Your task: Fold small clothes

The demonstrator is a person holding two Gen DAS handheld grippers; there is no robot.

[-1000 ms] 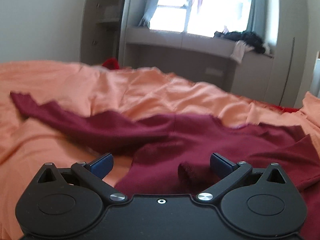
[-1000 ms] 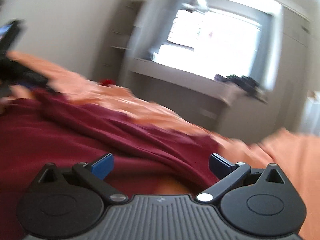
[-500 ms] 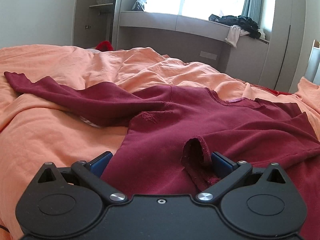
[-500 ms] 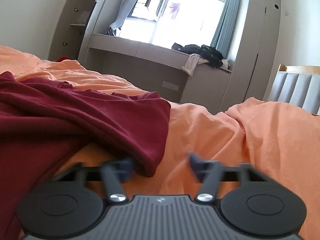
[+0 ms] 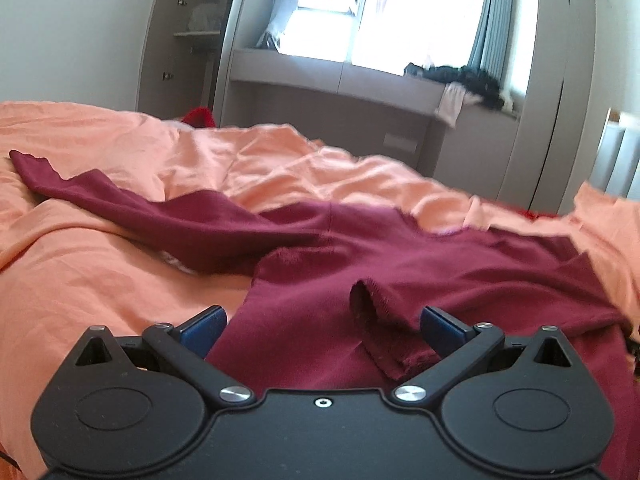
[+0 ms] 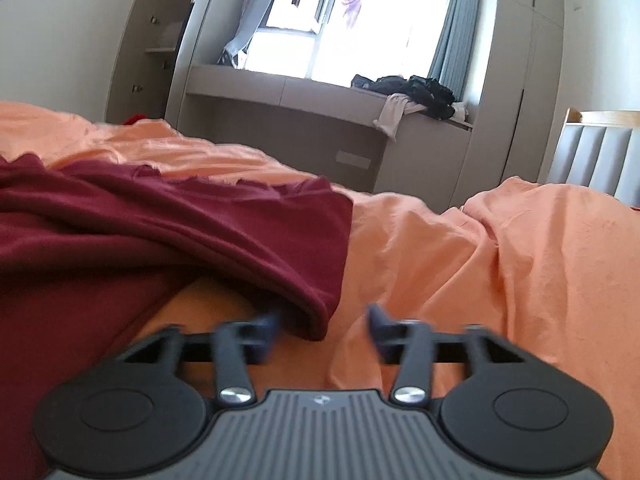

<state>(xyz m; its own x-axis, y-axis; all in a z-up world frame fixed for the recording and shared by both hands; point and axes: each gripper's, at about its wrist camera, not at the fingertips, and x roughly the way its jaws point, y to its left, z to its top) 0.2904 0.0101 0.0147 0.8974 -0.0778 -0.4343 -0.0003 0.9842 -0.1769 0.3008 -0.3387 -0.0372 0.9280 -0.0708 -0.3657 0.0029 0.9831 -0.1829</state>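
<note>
A dark red long-sleeved shirt (image 5: 400, 248) lies crumpled on the orange bedsheet (image 5: 80, 280), one sleeve stretched to the far left. My left gripper (image 5: 320, 314) is open and low over the shirt's near hem, with a raised fold of cloth just inside its right finger (image 5: 440, 326). In the right wrist view the shirt (image 6: 200, 220) fills the left side. Its folded edge droops down between the blurred jaws of my right gripper (image 6: 323, 316), which are opening; the pads do not press on the cloth.
The orange sheet (image 6: 500, 260) rises in a rumpled hump on the right. Beyond the bed are a grey window bench with dark clothes (image 6: 416, 92), open shelves (image 5: 200, 32) at the back left, and a padded headboard (image 6: 592, 152) at the far right.
The right gripper swung from the shirt's body to its right edge, and its jaws stand closer together than a second ago. The left gripper drifted a little over the hem and stayed open.
</note>
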